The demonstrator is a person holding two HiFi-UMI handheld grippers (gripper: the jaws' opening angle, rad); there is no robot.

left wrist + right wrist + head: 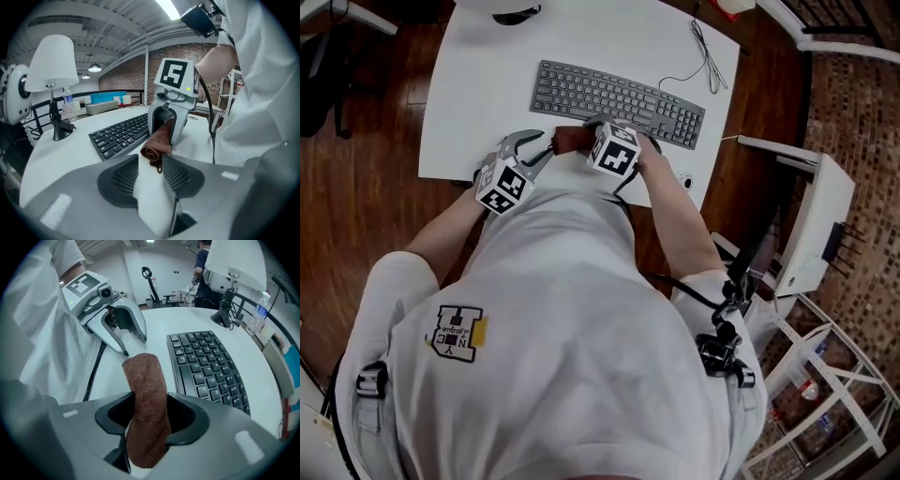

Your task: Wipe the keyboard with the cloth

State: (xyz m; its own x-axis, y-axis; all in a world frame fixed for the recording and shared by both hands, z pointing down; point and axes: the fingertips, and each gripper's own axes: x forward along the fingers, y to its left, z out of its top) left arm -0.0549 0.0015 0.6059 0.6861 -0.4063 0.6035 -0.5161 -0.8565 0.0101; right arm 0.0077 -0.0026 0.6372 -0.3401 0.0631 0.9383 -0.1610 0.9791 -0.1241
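A dark grey keyboard (619,101) (211,366) (119,133) lies across the white table (487,75). Just in front of its near edge, my right gripper (586,131) (149,397) points steeply down and is shut on a brown cloth (145,399) (567,141). The cloth runs up between both jaws and sticks out past them as a folded strip; in the left gripper view it hangs bunched (157,140) from the right gripper (164,119). My left gripper (546,150) (134,345) (151,161) stands open and holds nothing, its tips close to the cloth's free end.
A white desk lamp (51,70) (229,273) stands beyond the keyboard's far end. A thin cable (708,61) trails over the back right of the table. A white cart (811,225) sits off the table's right edge, and the table's front edge is against the person's body.
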